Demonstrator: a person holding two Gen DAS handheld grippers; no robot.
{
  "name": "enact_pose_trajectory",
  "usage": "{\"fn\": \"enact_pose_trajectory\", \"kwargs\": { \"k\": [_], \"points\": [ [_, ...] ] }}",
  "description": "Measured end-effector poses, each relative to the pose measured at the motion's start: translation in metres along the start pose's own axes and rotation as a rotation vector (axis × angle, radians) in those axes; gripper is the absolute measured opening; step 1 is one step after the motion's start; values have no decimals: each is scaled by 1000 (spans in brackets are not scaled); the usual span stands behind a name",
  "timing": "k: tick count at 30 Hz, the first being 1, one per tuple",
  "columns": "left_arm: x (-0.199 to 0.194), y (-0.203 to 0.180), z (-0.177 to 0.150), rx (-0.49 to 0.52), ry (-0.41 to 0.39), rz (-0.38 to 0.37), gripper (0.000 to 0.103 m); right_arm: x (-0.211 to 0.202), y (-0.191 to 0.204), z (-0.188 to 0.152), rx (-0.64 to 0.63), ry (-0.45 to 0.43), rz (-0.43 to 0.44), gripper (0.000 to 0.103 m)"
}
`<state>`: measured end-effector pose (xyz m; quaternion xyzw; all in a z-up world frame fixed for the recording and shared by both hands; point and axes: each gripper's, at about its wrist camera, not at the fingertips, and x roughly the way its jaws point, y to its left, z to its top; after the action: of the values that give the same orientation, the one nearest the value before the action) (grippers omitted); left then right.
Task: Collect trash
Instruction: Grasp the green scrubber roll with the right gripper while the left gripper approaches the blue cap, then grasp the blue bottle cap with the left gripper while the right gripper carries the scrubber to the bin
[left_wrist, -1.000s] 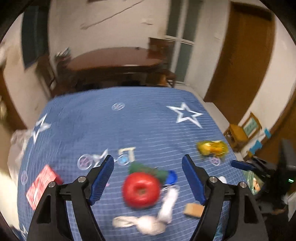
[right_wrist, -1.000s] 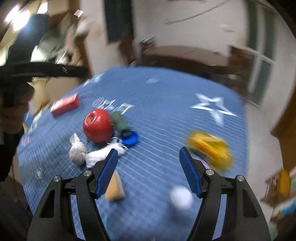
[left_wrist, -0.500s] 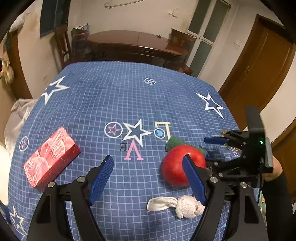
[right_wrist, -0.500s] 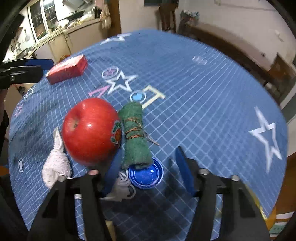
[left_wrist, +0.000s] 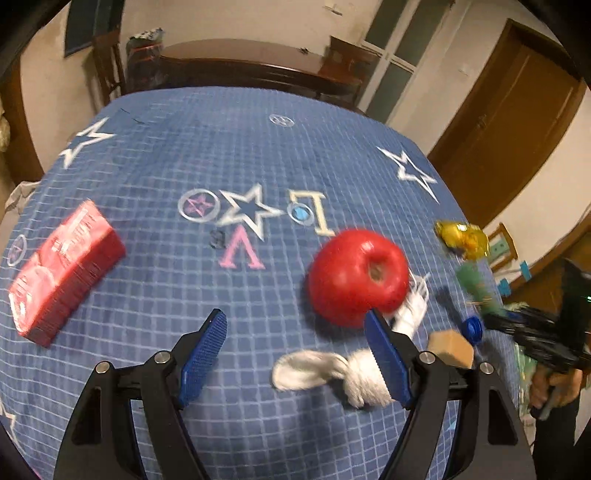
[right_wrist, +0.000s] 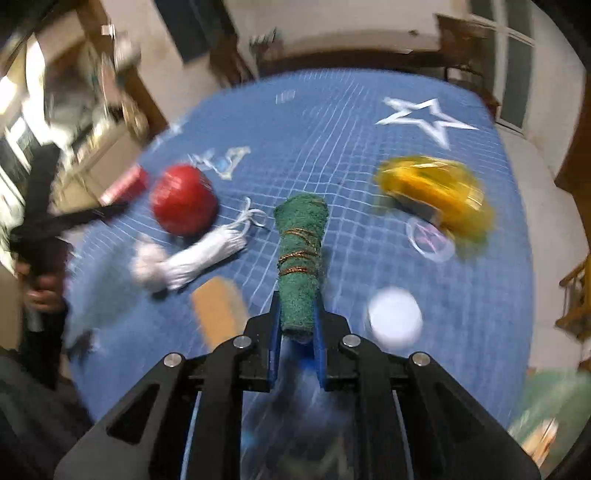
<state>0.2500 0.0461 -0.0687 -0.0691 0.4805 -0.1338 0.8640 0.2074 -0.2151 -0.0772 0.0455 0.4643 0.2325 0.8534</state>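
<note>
My right gripper (right_wrist: 297, 321) is shut on a green rolled cloth tied with brown string (right_wrist: 301, 258), which sticks out forward above the blue star-patterned tablecloth (right_wrist: 332, 122). In the left wrist view the same roll (left_wrist: 476, 288) shows blurred at the right. My left gripper (left_wrist: 295, 332) is open low over the cloth with nothing between its fingers. A red apple (left_wrist: 356, 277) lies just beyond its right finger, and a knotted white rag (left_wrist: 332, 373) lies beside that finger. A yellow wrapper (right_wrist: 436, 195) and a white round piece (right_wrist: 395, 317) lie to the right.
A red box (left_wrist: 62, 269) lies at the left of the tablecloth. A tan block (left_wrist: 450, 349) and a blue cap (left_wrist: 472, 328) sit near the right edge. A dark wooden table (left_wrist: 240, 70) and chairs stand behind, and a door (left_wrist: 509, 122) is at the right.
My right gripper closed on the green roll and carried it away from the apple. My left gripper sank closer to the tablecloth and stayed open.
</note>
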Motion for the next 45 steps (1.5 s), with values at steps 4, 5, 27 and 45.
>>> {"fn": "enact_pose_trajectory", "kwargs": {
  "k": [4, 5, 27, 45],
  "points": [
    [2, -23, -10, 46, 6, -20, 77, -36, -1, -23, 53, -82, -1, 14],
    [-1, -31, -14, 66, -2, -25, 77, -47, 1, -33, 63, -105, -3, 14],
    [32, -247, -59, 684, 25, -176, 63, -32, 4, -132, 129, -103, -211, 53],
    [103, -262, -61, 712, 99, -74, 41, -36, 0, -140, 137, -158, -202, 14]
  ]
}}
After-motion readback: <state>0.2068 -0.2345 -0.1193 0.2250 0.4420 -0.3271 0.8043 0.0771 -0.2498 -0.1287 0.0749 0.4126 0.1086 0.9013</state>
